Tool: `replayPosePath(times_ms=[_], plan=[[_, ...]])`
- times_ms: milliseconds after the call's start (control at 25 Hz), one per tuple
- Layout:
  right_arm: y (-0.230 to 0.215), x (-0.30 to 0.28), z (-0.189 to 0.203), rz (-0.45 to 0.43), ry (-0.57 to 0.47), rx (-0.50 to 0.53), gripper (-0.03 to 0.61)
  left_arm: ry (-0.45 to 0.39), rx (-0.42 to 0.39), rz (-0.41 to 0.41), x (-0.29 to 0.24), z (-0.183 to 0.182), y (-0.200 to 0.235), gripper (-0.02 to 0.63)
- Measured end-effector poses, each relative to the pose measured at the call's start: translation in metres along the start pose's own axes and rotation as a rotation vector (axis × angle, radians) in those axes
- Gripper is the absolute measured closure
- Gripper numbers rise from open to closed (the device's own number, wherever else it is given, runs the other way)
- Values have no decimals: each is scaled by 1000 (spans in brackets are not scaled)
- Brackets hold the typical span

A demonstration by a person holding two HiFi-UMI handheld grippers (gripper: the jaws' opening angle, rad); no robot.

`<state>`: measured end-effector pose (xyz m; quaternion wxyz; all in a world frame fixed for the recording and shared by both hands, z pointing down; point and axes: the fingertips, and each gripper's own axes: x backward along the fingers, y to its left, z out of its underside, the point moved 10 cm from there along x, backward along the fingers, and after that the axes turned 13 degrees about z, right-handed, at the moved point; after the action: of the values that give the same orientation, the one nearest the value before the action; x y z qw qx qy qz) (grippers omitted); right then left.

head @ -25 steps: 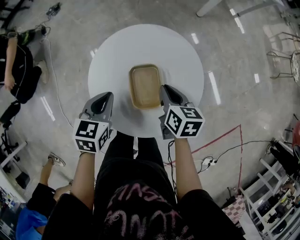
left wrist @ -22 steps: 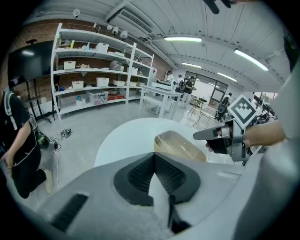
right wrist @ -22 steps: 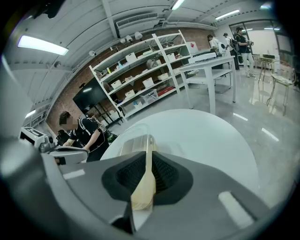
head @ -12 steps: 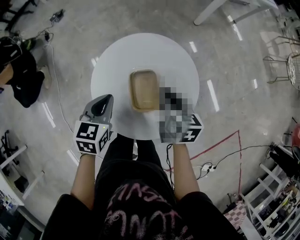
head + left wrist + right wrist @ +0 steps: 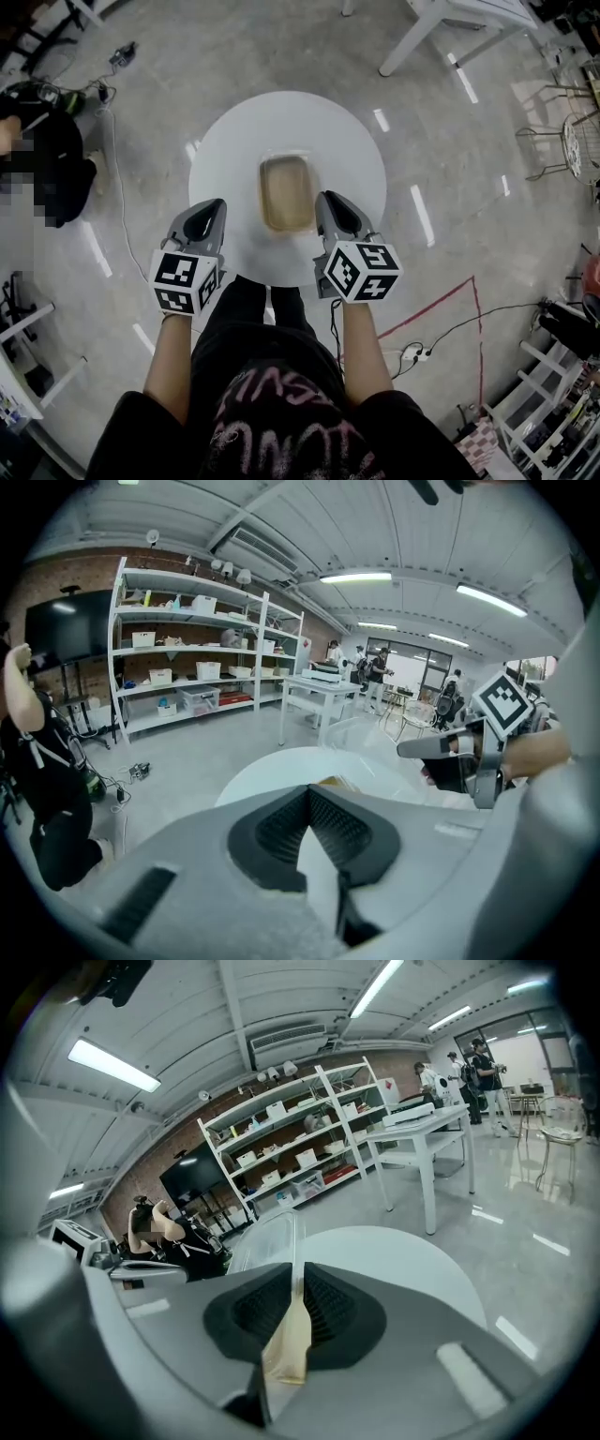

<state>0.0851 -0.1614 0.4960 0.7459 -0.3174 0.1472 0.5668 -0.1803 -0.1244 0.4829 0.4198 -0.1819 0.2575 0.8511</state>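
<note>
Right gripper (image 5: 294,1274) fingers pinch container (image 5: 287,192) wall; left gripper (image 5: 307,797) fingers apparently together.

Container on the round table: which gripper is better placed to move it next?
Probably right. The right gripper is shut on the rim of the container; the left gripper is shut on nothing, apart from it.

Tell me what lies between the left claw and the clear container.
Nothing: in the head view only bare white tabletop shows between the left claw and the clear container.
</note>
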Motion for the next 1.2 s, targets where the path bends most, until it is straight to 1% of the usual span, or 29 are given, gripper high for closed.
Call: replayPosePath(times_ms=[200, 520, 720, 1200], plan=[[8, 20, -7, -8, -43, 14, 529, -33, -15, -5, 14, -8, -9, 618], [4, 56, -28, -27, -110, 16, 529, -90, -43, -12, 27, -29, -36, 618], [6, 71, -40, -37, -164, 24, 529, -127, -63, -20, 34, -38, -41, 618], [10, 117, -68, -67, -278, 86, 529, -215, -109, -41, 60, -60, -71, 618]])
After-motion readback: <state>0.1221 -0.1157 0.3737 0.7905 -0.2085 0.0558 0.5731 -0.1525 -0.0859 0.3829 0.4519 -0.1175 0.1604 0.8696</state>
